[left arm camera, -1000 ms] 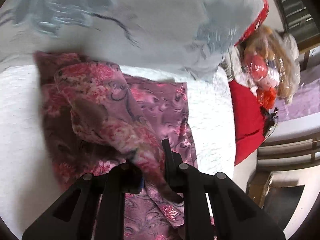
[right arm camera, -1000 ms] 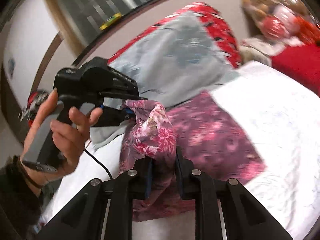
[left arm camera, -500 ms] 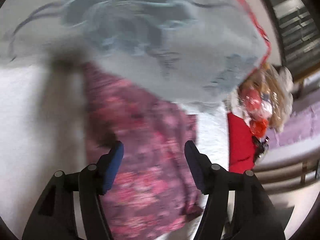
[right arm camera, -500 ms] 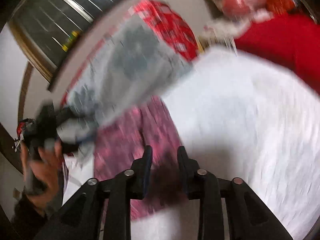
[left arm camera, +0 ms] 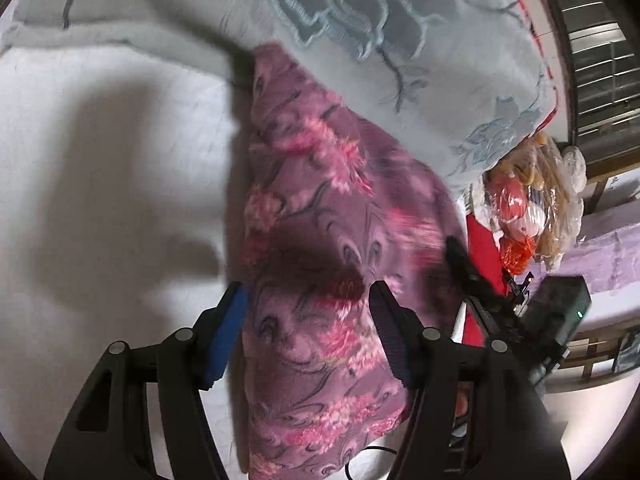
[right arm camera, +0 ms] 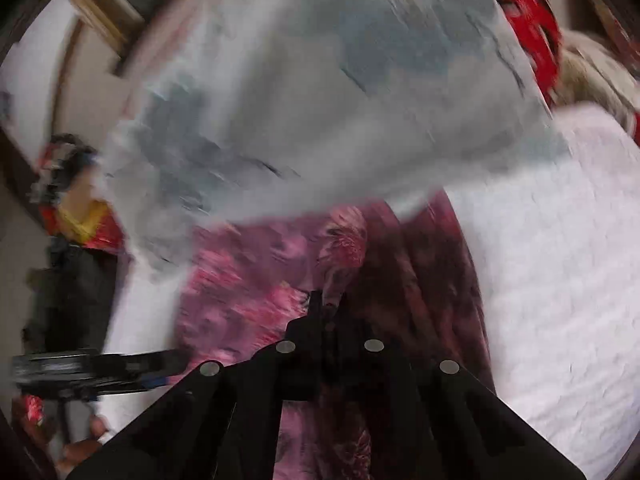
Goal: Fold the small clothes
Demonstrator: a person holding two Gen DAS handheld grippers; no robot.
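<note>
1. White quilted bedding (left arm camera: 100, 160) with a fine stitched texture covers the bed; a pale grey-blue blanket (left arm camera: 400, 60), embroidered with large flower outlines, lies across its far side.
2. On the bedding lies the small garment (left arm camera: 320, 240), a fuzzy fleece piece in purple with pink and red flowers, folded into a long, narrow shape whose far tip runs under the blanket's edge.
3. Left gripper (left arm camera: 308, 320) has its tongs spread wide apart, one blue-padded finger on each side of the garment, holding nothing.
4. Right gripper (right arm camera: 328, 304) has its tongs pressed together on a raised ridge of the garment (right arm camera: 340, 248); in the left wrist view its black fingers (left arm camera: 460, 260) meet the garment's right edge.
5. Motion blur smears the right wrist view, so the blanket's pattern and the objects at the left edge there are hard to make out. The garment's near end is cut off behind the gripper bodies.
6. Beside the bed sit a plastic-wrapped soft toy (left arm camera: 528, 208), a red cloth (left arm camera: 480, 248) and a wooden frame (left arm camera: 592, 336).
</note>
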